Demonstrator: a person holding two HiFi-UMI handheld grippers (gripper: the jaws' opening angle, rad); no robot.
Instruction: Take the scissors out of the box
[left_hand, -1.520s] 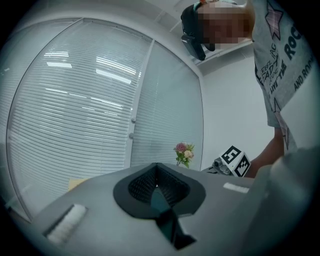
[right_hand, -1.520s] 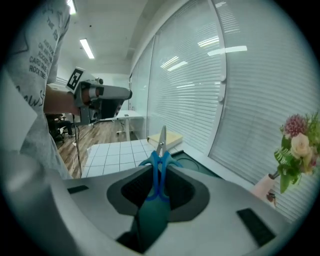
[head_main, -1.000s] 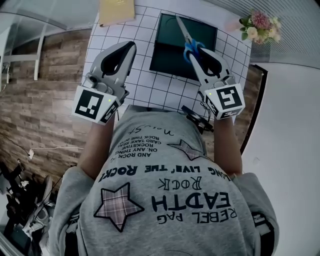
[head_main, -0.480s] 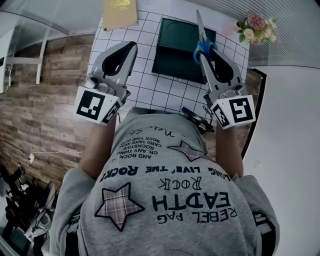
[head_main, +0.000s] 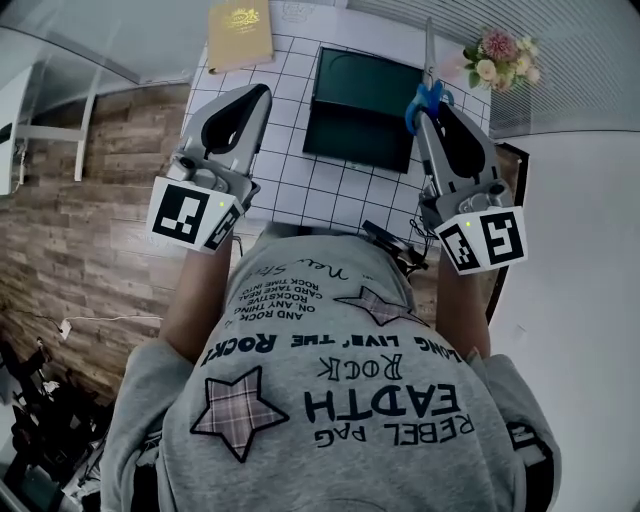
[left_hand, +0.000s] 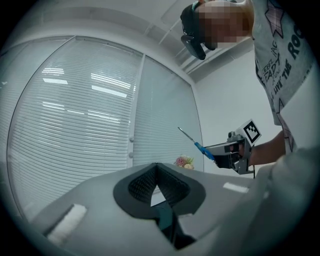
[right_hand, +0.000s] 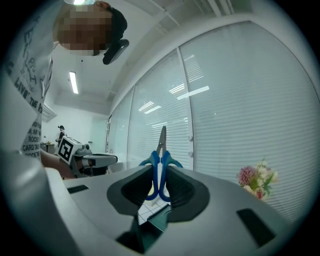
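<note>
- Your left gripper (head_main: 258, 93) points forward and level, its jaws closed together with nothing between them.
- Your right gripper (head_main: 432, 108) also points forward and level, its jaws clamped on the blue handles of the scissors (right_hand: 160, 172), whose blades stick out past the tips.
- Your left forearm (head_main: 195, 290) and right forearm (head_main: 462, 312) reach out on either side of your chest, with the grippers held well apart.
</note>
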